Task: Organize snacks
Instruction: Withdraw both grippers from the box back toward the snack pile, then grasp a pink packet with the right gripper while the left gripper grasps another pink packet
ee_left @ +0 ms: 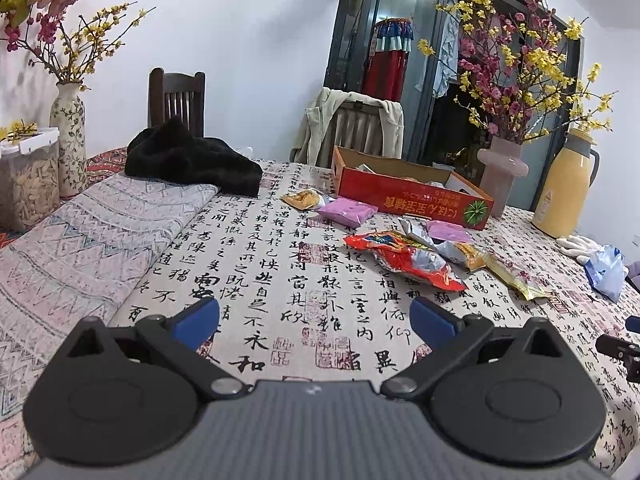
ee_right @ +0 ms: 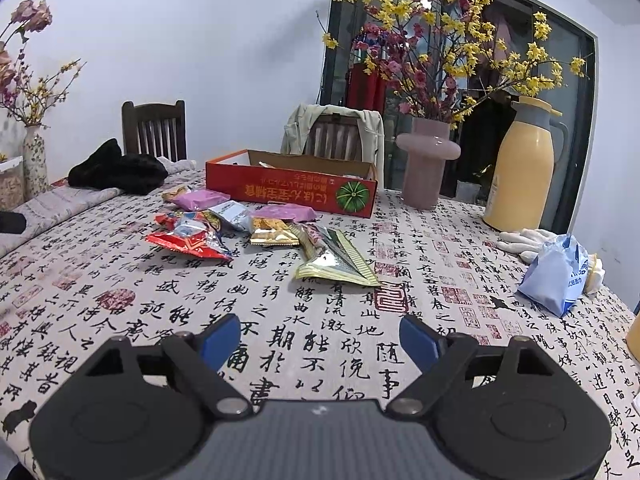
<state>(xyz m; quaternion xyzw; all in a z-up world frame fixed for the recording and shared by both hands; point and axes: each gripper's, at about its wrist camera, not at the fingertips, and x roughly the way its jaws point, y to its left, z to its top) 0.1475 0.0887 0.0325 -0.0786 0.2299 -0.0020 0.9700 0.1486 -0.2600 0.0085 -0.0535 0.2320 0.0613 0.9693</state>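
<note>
Loose snack packets lie scattered on the calligraphy-printed tablecloth just in front of the open red cardboard box, the likely place for them: a crinkled red foil packet nearest its left end, a flat green-and-gold striped sachet before its right end, two pink packets touching or nearly touching its front wall. Both the left gripper and the right gripper hover well short of the box, jaws spread wide and empty. I would take the striped sachet by its raised edge (flat film slips), lift it clear of its neighbours, and release over the box's opening.
</note>
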